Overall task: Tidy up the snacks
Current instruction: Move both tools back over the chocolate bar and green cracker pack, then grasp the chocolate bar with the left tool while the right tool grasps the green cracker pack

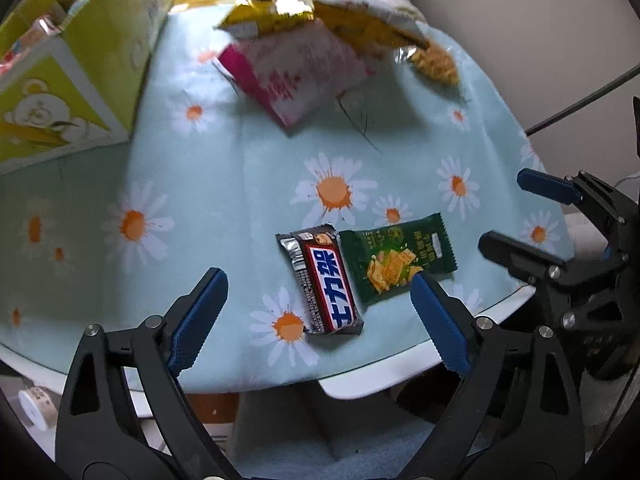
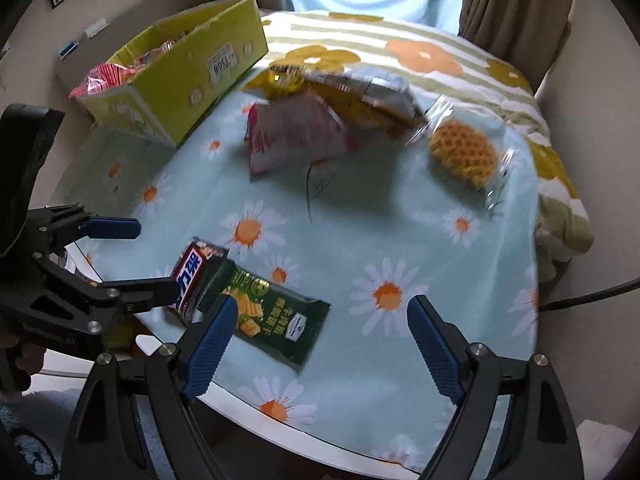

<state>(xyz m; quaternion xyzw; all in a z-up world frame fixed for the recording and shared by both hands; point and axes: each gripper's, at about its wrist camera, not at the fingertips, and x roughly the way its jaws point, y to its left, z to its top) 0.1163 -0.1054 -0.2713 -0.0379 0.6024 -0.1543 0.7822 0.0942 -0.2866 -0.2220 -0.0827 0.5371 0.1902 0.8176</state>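
- Daisies cover the light blue cloth (image 1: pixel 224 184) that lies over the bench (image 1: pixel 360 380), and the white edge of the bench peeks out at the near side.
- A yellow-green box (image 2: pixel 192 76) stands at the far left of the cloth, with red and pink packets poking out of its open top.
- A chocolate bar (image 1: pixel 322 280) in a dark wrapper with a red and blue label lies near the front edge.
- A green cracker packet (image 1: pixel 398 258) lies right beside the bar, touching it.
- Farther back sits a pink and white bag (image 1: pixel 296 76) (it looks blurry), and a gold bag (image 1: pixel 360 24) rests partly on top of it.
- A round waffle in clear wrap (image 2: pixel 464 152) lies to the right of those bags.
- Behind the blue cloth is a striped cloth with orange flowers (image 2: pixel 420 52), and a curtain (image 2: pixel 516 0) hangs at the back.
- The left claw (image 1: pixel 320 312) is wide open above the chocolate bar and is holding nothing; its blue pads (image 1: pixel 198 320) stand on either side of the bar and do not touch it.
- The right claw (image 2: pixel 320 344) is also open and empty; it hangs over the near edge, with its left pad over the end of the green packet.
- Both claws point steeply down at the bench.
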